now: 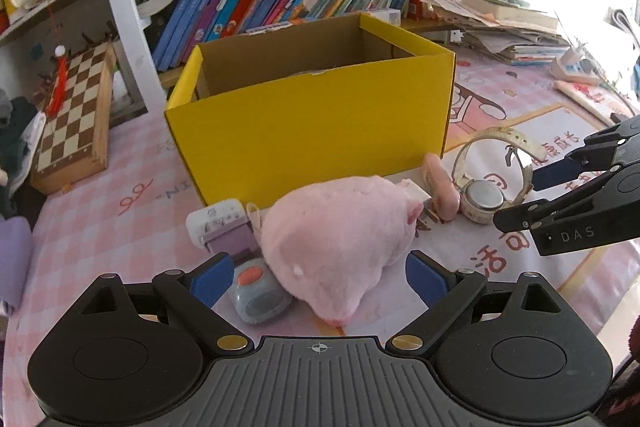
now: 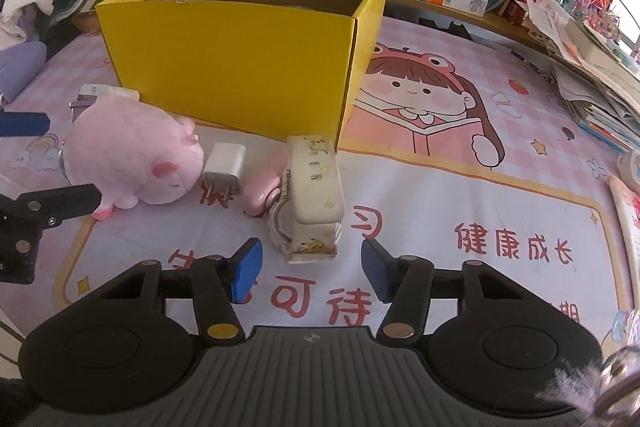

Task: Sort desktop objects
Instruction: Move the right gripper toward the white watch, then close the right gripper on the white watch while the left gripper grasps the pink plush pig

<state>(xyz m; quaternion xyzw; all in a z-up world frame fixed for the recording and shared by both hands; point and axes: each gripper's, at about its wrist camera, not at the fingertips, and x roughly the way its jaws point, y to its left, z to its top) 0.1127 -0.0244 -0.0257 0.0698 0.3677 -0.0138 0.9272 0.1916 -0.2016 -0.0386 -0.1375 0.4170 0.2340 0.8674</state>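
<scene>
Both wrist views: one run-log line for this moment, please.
left claw: open, straddling pink plush | right claw: open, short of cream watch | yellow box: nothing visible inside

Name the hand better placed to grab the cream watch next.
Right. The right tongs are open and lined up on the cream watch; the left tongs flank the pink plush.

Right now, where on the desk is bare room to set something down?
Free: the printed mat right of the yellow box and the watch. Crowded: in front of the box, around the pink plush and white charger.
</scene>
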